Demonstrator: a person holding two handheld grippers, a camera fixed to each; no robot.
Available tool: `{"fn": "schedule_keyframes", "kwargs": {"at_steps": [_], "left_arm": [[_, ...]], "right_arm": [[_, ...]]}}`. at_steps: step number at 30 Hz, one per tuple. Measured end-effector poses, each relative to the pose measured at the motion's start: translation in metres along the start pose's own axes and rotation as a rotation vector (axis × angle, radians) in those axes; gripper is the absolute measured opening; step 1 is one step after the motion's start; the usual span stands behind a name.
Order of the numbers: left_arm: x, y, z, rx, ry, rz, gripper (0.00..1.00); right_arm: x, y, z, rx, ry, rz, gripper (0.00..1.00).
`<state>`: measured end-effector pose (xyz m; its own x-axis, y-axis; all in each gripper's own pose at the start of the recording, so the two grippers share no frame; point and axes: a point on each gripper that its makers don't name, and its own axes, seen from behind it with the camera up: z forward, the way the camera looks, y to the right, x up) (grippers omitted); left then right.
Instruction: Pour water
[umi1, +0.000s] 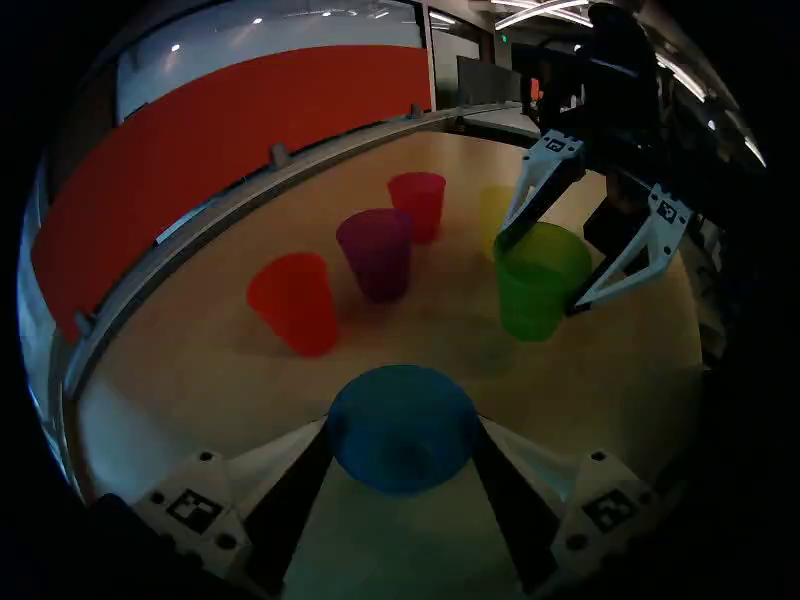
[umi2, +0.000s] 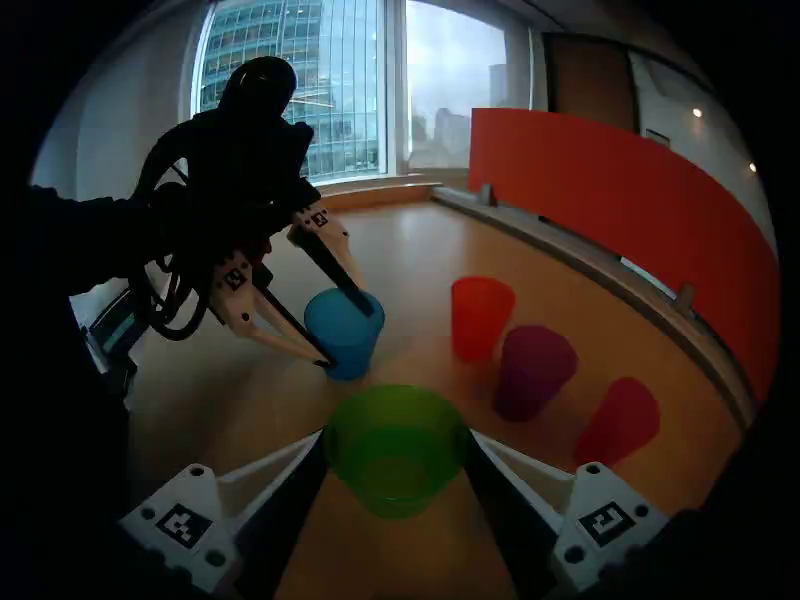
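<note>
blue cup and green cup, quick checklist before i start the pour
1. Left tool shut on blue cup: ok, both fingers on its sides.
2. Right tool shut on green cup: ok, both fingers on its sides.
3. Both held cups upright, mouths up: ok.
4. Water in either held cup: cannot tell.
5. Orange cup, purple cup and red cup standing apart from the held cups: ok.
</note>
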<state>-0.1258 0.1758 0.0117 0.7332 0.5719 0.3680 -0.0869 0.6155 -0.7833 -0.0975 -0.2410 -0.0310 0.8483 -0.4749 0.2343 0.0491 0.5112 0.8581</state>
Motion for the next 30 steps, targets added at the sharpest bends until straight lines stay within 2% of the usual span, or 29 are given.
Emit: {"fn": "schedule_keyframes", "kwargs": {"at_steps": [17,23,30], "left_arm": [[-0.013,0.001,-0.004,-0.017,-0.004,-0.043,0.90],[-0.016,0.004,-0.006,-0.024,-0.017,-0.063,0.98],[-0.026,0.001,-0.009,-0.005,-0.035,-0.074,0.98]], "right_arm": [[-0.005,-0.004,0.006,-0.001,-0.014,-0.004,0.92],[-0.007,-0.004,0.008,-0.004,-0.018,-0.006,0.92],[-0.011,-0.006,0.013,-0.004,-0.023,-0.006,0.92]]}}
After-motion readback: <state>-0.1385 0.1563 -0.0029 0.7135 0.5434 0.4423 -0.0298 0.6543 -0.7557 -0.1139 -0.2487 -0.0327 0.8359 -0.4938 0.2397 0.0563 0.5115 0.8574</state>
